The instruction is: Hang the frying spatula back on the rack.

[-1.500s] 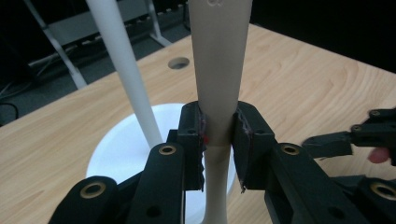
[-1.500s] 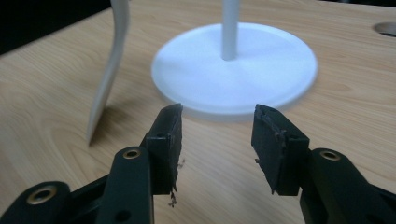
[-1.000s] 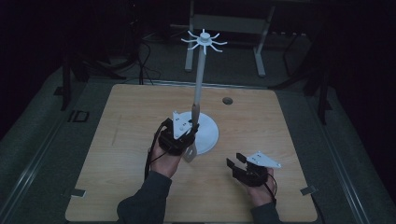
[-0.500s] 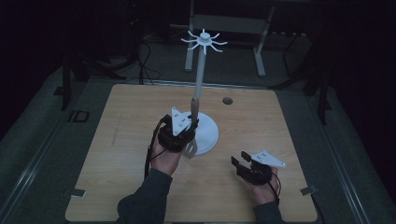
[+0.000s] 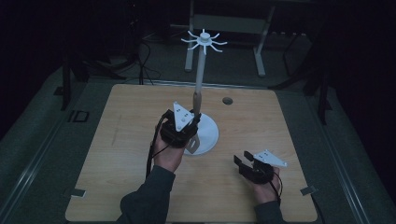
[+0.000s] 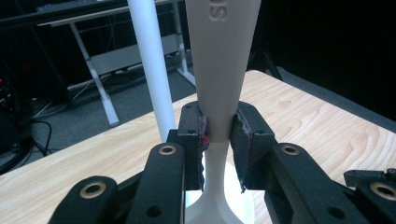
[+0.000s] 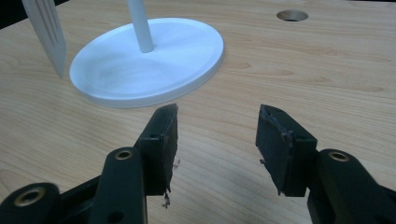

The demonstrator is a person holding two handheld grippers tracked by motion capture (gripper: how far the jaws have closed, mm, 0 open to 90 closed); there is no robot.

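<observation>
Left claw [image 6: 218,133] clamps a white utensil [image 6: 222,70]; right claw [image 7: 217,128] gapes, holding nothing.

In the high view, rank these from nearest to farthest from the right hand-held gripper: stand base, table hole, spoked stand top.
From the right hand-held gripper:
1. Stand base, up-left.
2. Table hole, straight beyond.
3. Spoked stand top, high at the back.

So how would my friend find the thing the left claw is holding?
Look near the middle of the wooden table for the tall white stand with a round base. Right beside its pole, the left gripper is shut on a pale spatula, handle up, slotted blade hanging down. It flares wide, while the pole is thin and round.
</observation>
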